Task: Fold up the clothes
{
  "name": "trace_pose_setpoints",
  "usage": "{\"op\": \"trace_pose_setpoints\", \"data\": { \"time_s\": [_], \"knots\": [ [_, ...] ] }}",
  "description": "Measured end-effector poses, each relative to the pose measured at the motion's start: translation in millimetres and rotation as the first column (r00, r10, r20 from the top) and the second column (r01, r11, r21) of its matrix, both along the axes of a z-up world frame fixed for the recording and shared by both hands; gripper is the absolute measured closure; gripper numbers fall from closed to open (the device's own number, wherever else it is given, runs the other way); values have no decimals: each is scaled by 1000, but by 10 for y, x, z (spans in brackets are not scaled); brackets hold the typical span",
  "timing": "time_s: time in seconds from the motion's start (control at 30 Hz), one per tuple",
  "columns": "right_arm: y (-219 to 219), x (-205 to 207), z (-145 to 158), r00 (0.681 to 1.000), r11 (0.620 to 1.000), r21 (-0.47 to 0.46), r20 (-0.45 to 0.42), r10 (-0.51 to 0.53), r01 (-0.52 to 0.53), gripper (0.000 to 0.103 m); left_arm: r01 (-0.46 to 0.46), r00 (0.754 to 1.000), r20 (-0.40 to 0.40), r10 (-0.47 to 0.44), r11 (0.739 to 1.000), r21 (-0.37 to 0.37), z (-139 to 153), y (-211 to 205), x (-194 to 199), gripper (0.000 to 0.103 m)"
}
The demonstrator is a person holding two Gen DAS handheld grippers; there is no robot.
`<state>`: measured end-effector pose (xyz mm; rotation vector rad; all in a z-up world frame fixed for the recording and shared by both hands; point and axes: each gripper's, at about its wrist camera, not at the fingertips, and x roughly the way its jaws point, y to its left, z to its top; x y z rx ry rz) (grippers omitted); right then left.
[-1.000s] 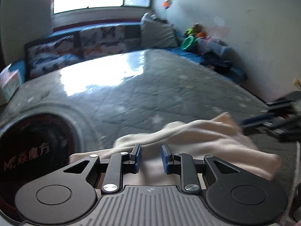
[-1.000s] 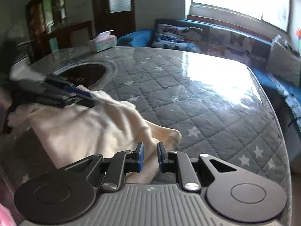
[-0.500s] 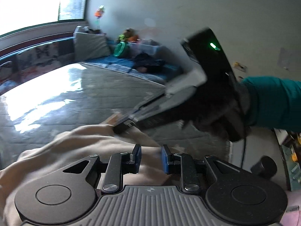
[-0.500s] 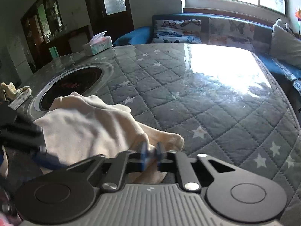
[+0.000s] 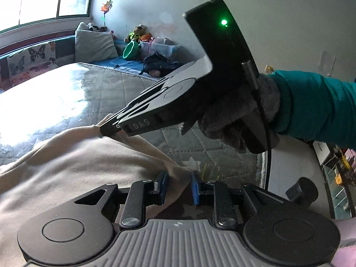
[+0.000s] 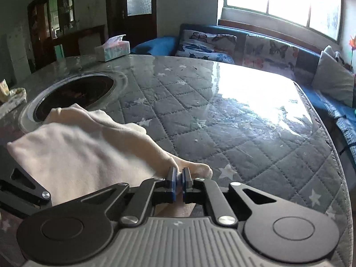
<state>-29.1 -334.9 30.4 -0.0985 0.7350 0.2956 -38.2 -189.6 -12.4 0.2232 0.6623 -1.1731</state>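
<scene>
The quilted table (image 6: 255,133) fills most of my sight, its sunken dark burner (image 6: 73,93) at the far left. Along the near edge lies the cream garment (image 6: 84,153), bunched and rumpled, no clean fold in it yet, so I judge nearly all the folding remains. My right gripper (image 6: 179,181) has its jaws pressed together on the garment's right end. My left gripper (image 5: 179,185) stands partly spread, a flap of cloth running between the pads; whether they bite it I cannot tell.
</scene>
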Motion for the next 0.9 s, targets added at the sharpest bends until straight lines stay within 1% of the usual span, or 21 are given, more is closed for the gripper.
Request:
{"op": "trace_pose_setpoints", "data": {
  "time_s": [0.13,0.23,0.3,0.4,0.5,0.67,0.77,0.9],
  "knots": [
    [-9,-155,154,999,1000,1,26,28,-28,95,-35,999,24,35,999,-19,124,180,-63,77],
    [29,-320,268,997,997,37,34,68,-70,95,-101,994,31,102,995,-16,186,382,-47,77],
    [80,-405,293,995,993,55,31,99,-101,95,-157,987,38,157,988,-18,222,543,-30,77],
    [170,-513,248,991,989,66,13,135,-135,95,-253,967,42,253,967,-18,248,788,4,77],
    [222,-563,146,990,988,62,-14,144,-142,95,-344,938,35,344,939,-14,240,1038,65,77],
    [202,-547,40,993,991,72,-39,115,-112,95,-466,885,-1,466,885,7,172,1403,138,77],
    [214,-538,25,992,992,63,-44,115,-112,95,-508,861,-21,509,861,16,110,1546,146,78],
    [240,-530,40,991,992,39,-46,124,-122,95,-525,850,-55,524,851,-4,72,1654,66,77]
  ]
}}
